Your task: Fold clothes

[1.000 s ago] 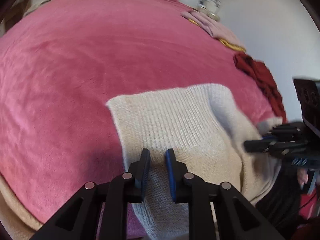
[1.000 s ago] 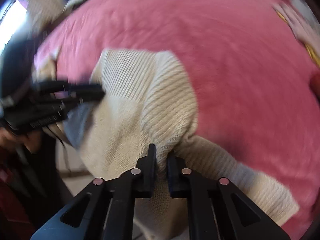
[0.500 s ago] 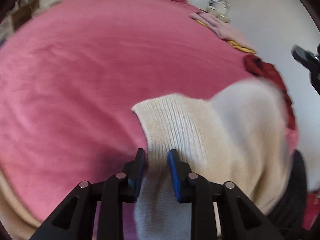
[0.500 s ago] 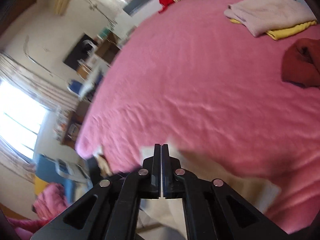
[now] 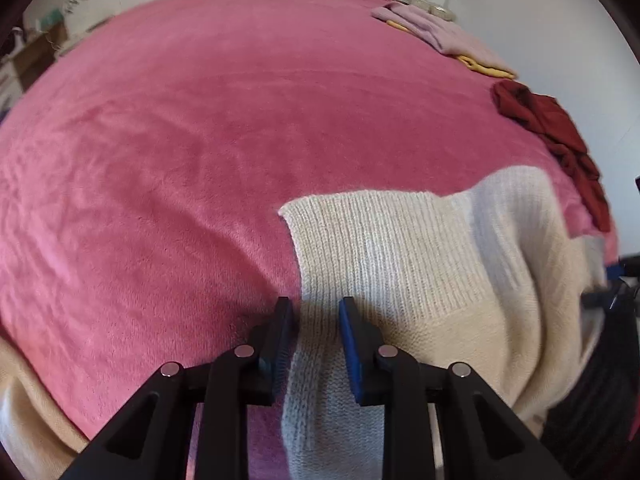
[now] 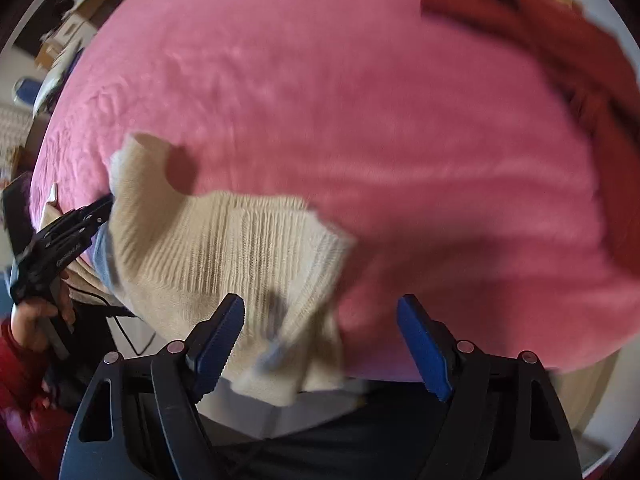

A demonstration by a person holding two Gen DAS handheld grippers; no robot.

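A cream and pale grey knit sweater point(image 5: 400, 260) lies at the near edge of the pink bed cover point(image 5: 200, 140), part of it hanging over the side. My left gripper point(image 5: 316, 320) is shut on its left edge, a band of knit filling the gap between the blue pads. In the right wrist view the sweater point(image 6: 224, 248) is blurred. My right gripper point(image 6: 320, 320) hovers over its right corner with jaws opening wide; cloth lies beneath them, untouched by the pads. The left gripper point(image 6: 104, 204) shows at the sweater's far side, held by a hand point(image 6: 36, 316).
A dark red garment point(image 5: 552, 128) lies crumpled along the bed's right edge, also in the right wrist view point(image 6: 540, 32). A folded pink and yellow stack point(image 5: 440, 32) sits at the far right corner. Pink cover point(image 6: 360, 100) stretches beyond the sweater.
The right gripper let go of the sweater, opened wide and swung sideways. The sweater's right part now lies spread on the bed. The left gripper stayed on the sweater's edge.
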